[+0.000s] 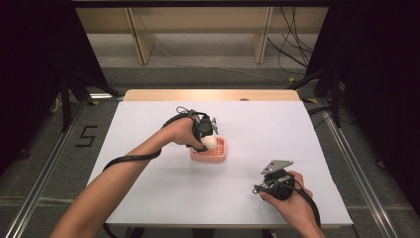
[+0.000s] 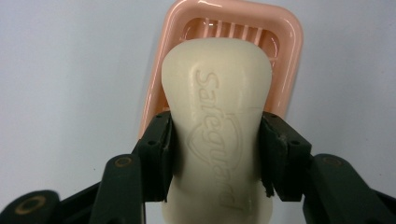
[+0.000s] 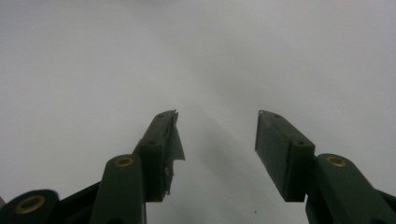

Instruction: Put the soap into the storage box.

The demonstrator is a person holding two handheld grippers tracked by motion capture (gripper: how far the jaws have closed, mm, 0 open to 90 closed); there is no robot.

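left claw (clamped) on soap

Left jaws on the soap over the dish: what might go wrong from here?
1. The soap is pinched only on its narrow sides near one end, and it looks smooth and rounded, so it may slip or pivot in the left gripper.
2. The dish is small and nothing holds it; the right gripper sits open over bare table, so a nudge from the soap could shove the dish.
3. The soap overlaps the dish rim in the left gripper view, so it may land askew.
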